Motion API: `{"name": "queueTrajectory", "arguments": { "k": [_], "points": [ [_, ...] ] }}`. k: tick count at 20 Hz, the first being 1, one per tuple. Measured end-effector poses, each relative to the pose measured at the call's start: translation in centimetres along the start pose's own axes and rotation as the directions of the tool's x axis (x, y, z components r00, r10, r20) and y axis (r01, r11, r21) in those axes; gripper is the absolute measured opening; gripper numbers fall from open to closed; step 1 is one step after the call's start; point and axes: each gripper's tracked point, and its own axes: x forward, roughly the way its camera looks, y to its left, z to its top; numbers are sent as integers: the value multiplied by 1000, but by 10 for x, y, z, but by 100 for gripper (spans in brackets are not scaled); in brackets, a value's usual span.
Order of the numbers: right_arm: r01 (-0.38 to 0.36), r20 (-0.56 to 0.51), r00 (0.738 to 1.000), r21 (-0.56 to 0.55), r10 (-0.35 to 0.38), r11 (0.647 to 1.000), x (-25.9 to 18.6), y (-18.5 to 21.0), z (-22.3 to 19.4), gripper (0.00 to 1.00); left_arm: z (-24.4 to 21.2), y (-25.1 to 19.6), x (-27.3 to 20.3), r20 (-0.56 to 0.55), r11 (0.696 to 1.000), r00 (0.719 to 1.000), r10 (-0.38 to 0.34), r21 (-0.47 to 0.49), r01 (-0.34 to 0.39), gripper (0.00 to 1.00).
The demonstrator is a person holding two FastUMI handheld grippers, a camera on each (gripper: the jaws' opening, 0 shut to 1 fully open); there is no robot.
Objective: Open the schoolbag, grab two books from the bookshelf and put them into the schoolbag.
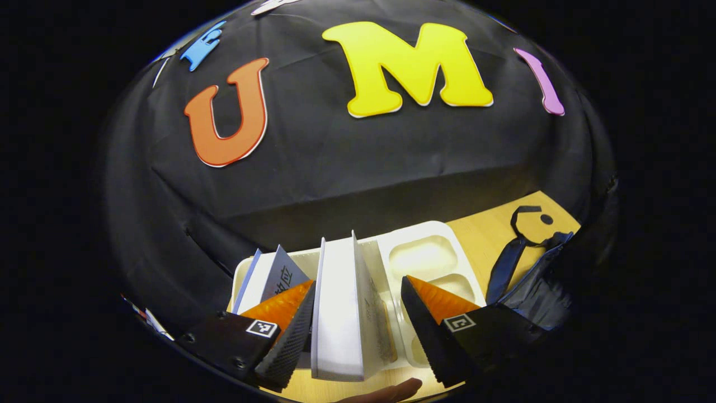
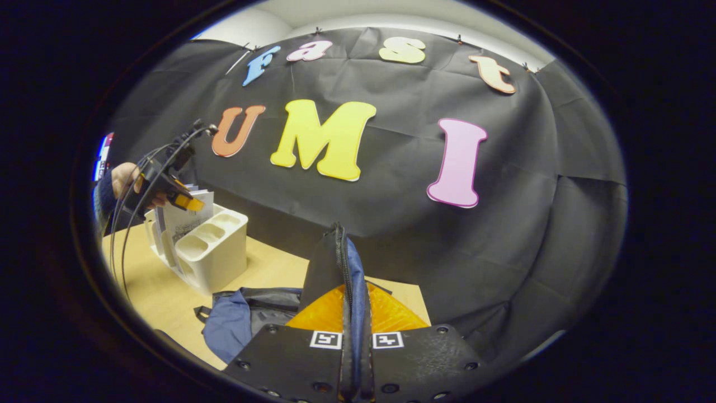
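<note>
Left tongs (image 1: pixel 358 330) gape wide, straddling the white book (image 1: pixel 338 313) standing in the bookshelf (image 1: pixel 442 240) on the tabletop (image 1: pixel 492 235). For a clean grab, I'd sink lower, centre the spine, then squeeze evenly and lift straight up. Over to the right: right tongs (image 2: pixel 353 313) are clamped on the schoolbag (image 2: pixel 246 319) flap, holding it up, the mouth ready beside the bookshelf.
</note>
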Motion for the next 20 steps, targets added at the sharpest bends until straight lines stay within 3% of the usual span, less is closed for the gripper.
{"name": "queueTrajectory", "arguments": {
  "k": [3, 6, 8, 12, 18, 20],
  "points": [
    [-10, 6, 1000, -6, 10, 1000, -1, 2, -6, 5, -5, -4, 10, -58, 1000, 998, -3, 3, 3, 88],
    [-21, 15, 1000, -1, 21, 1000, -2, 1, -7, 5, -32, -27, 18, -202, 994, 974, -98, -62, 87, 82],
    [-30, 27, 999, 10, 30, 1000, -4, 0, -11, 5, -43, -23, 19, -284, 996, 957, -65, -71, 47, 73],
    [-44, 38, 998, 24, 43, 999, -7, -4, -22, 5, -41, -29, 22, -329, 997, 942, -71, -39, 61, 55],
    [-61, 35, 998, 66, 58, 996, -1, -5, -40, 3, -47, -21, 9, -345, 998, 938, -29, -67, 6, 51],
    [-62, 30, 998, 71, 60, 996, -1, -4, -43, 5, -49, -20, -2, -340, 995, 939, -49, -97, 16, 49]
  ]
}}
